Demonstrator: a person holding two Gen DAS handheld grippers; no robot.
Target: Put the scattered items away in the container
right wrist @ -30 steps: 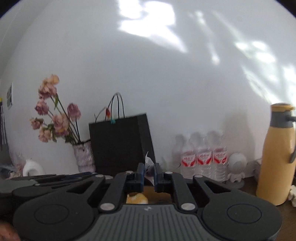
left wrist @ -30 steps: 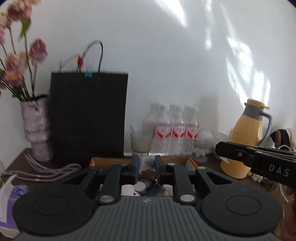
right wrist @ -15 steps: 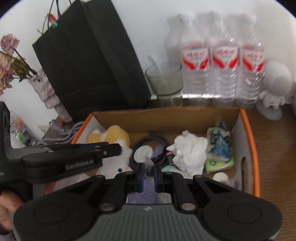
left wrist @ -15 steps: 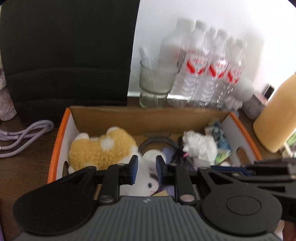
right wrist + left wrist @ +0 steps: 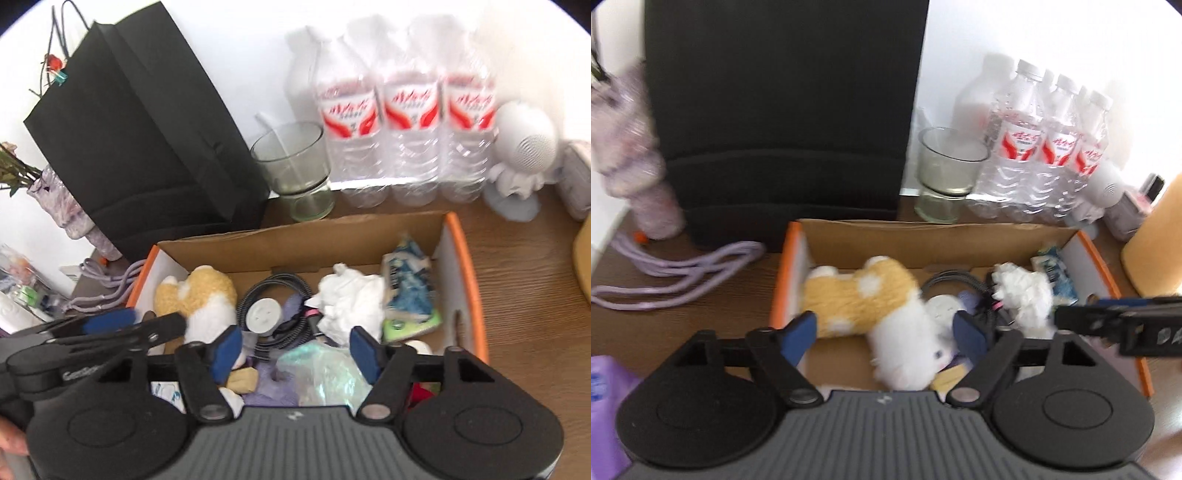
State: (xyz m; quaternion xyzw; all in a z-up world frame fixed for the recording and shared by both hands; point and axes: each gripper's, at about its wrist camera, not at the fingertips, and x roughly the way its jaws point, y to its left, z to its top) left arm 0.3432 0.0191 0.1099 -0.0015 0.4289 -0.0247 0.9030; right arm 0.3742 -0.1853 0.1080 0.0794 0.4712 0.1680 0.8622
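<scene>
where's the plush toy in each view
Left wrist: the plush toy lies centre frame in the box's left half, just beyond the tongs.
Right wrist: the plush toy sits left of centre, at the box's left end.
Shared landmark: the glass behind the box.

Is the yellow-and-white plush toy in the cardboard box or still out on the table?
In. The plush toy lies on its side on the floor of the cardboard box, against its left wall.
</scene>
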